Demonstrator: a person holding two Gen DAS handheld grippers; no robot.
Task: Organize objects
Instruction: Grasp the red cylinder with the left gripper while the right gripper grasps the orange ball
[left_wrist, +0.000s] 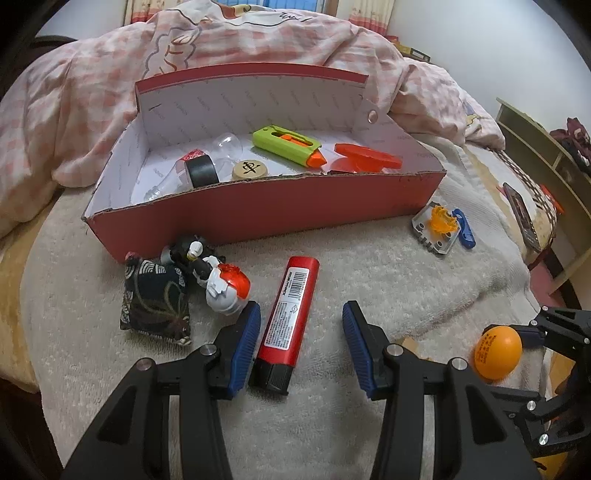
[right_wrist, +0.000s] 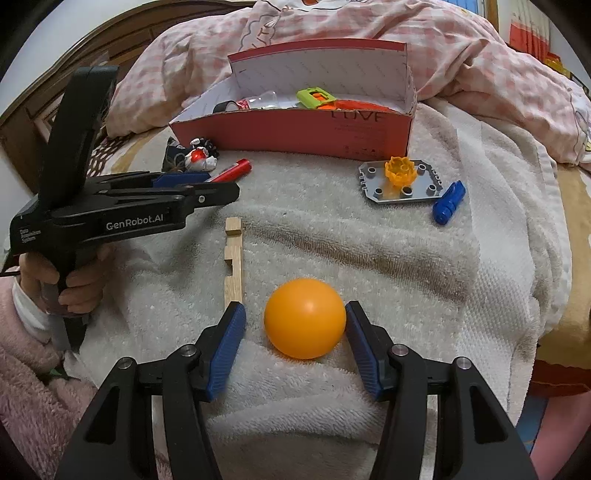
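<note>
My left gripper (left_wrist: 299, 314) is open, its blue pads on either side of a red glue stick (left_wrist: 290, 314) that lies on the white towel (left_wrist: 369, 266). The left pad is close beside it. My right gripper (right_wrist: 295, 314) is open around an orange ball (right_wrist: 304, 318), which rests on the towel (right_wrist: 369, 258); the right pad looks to be touching it. The ball also shows in the left wrist view (left_wrist: 498, 352). An open red box (left_wrist: 258, 210) behind holds a green-and-orange cutter (left_wrist: 288, 144), a black tape roll (left_wrist: 201, 170), a wooden chess piece (left_wrist: 249, 170) and an orange lid (left_wrist: 365, 155).
A patterned beanbag (left_wrist: 155, 302) and a red-and-white toy figure (left_wrist: 221, 284) lie left of the glue stick. A grey plate with an orange piece (right_wrist: 400, 181), a blue clip (right_wrist: 448, 203) and a wooden strip (right_wrist: 233, 258) lie on the towel. A pink quilt (left_wrist: 258, 40) is piled behind the box.
</note>
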